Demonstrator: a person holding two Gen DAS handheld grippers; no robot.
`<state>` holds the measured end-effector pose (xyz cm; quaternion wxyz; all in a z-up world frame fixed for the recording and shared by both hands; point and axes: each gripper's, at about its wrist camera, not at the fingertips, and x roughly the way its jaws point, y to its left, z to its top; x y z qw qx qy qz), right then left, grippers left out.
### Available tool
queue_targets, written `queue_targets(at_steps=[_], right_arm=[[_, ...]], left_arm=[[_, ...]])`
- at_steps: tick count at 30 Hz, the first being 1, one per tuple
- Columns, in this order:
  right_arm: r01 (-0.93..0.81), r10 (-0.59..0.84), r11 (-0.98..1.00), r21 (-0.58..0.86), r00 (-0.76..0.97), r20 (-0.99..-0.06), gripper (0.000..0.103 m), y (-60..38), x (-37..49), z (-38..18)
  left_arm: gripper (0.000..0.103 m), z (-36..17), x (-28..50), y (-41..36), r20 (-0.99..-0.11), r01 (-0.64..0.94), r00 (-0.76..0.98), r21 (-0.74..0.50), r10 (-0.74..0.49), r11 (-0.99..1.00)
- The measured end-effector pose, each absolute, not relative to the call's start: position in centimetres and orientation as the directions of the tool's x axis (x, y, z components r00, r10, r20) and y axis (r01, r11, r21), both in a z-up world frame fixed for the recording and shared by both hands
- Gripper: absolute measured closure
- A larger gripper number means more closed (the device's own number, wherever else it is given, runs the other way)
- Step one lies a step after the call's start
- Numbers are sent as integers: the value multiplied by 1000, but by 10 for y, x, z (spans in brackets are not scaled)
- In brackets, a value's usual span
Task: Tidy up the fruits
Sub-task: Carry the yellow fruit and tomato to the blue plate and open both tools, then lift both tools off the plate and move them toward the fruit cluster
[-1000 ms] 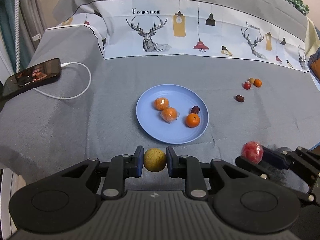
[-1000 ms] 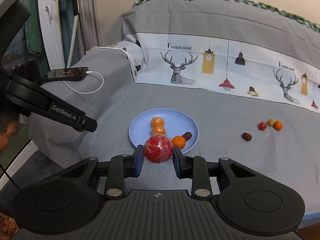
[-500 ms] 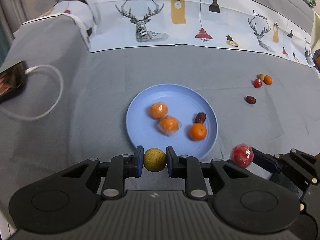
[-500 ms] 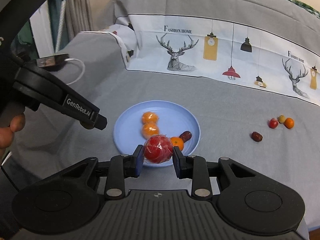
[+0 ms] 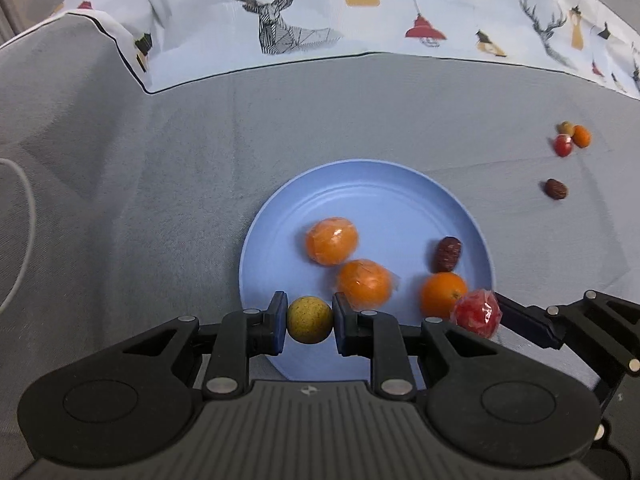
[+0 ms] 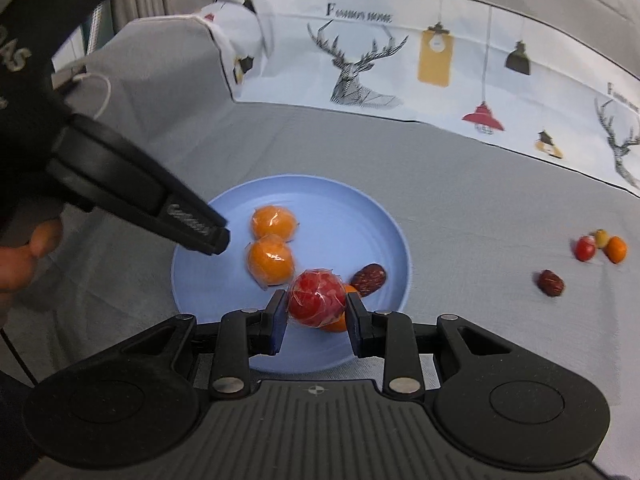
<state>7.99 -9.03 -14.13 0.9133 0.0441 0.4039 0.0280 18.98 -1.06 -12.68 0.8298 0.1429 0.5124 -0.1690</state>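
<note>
- Left wrist view: the left gripper is clamped on a speckled yellow fruit, pads on its two opposite sides so the round body cannot roll out. The fruit hangs over the near rim of the blue plate, apparently for release there.
- On the plate lie two wrapped oranges, a bare orange and a brown date, gathered toward the near half. The far half is bare.
- At lower right the right gripper brings a wrapped red fruit in over the plate's edge.
- Right wrist view: the right gripper pinches the wrapped red fruit across its middle, above the bare orange, which it largely hides.
- Three small loose fruits and a loose date lie on the grey cloth, well apart from the plate, seemingly not yet collected.
</note>
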Motion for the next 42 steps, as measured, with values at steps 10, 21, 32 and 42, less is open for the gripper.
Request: queue_targets(at_steps=[10, 21, 32, 42], right_arm=[[1, 36, 999, 50, 690, -723, 16, -92, 91, -127], [2, 79, 994, 109, 673, -736, 2, -82, -13, -81], [-19, 34, 999, 31, 785, -619, 1, -66, -81, -36], [21, -1, 999, 31, 838, -545, 1, -68, -123, -17]], left_arm=[[0, -102, 180, 2, -831, 430, 542, 148, -124, 891], [0, -81, 71, 67, -879, 327, 476, 185, 8, 927], [0, -43, 1, 76, -835, 282, 550, 192, 6, 940], [0, -22, -35, 70, -797, 296, 603, 193, -26, 936]])
